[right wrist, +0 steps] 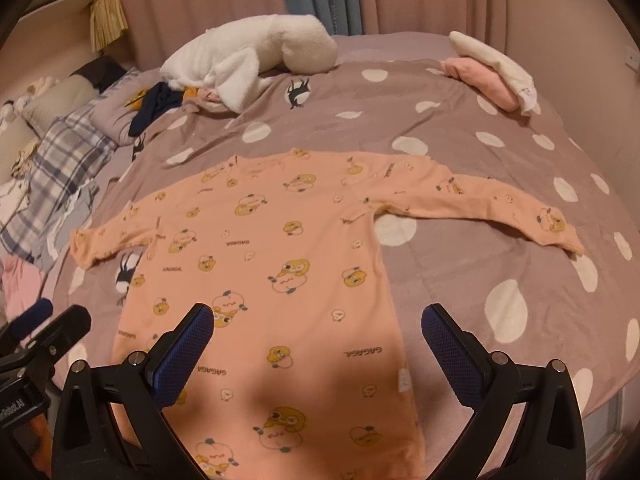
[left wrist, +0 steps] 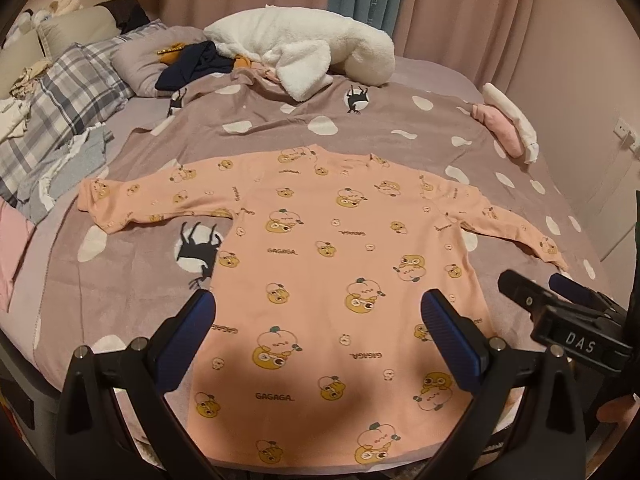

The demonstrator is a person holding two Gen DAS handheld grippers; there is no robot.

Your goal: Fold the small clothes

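A small peach long-sleeved shirt (left wrist: pixel 320 256) with cartoon prints lies flat on the bed, both sleeves spread out sideways, hem nearest me. My left gripper (left wrist: pixel 318 304) hovers open above the shirt's lower body, nothing between its blue pads. My right gripper (right wrist: pixel 316 316) is also open, above the shirt's (right wrist: pixel 280 264) lower right side, near its edge. In the left wrist view the right gripper (left wrist: pixel 536 280) shows at the right. The left gripper's fingers (right wrist: pixel 52 320) show at the left of the right wrist view.
The bed has a mauve cover (left wrist: pixel 360 136) with white spots. A white fleece garment (left wrist: pixel 304 52) lies at the far side, folded pink and white clothes (left wrist: pixel 504 124) at the far right, a plaid pillow (left wrist: pixel 60 96) and loose clothes at the left. Curtains hang behind.
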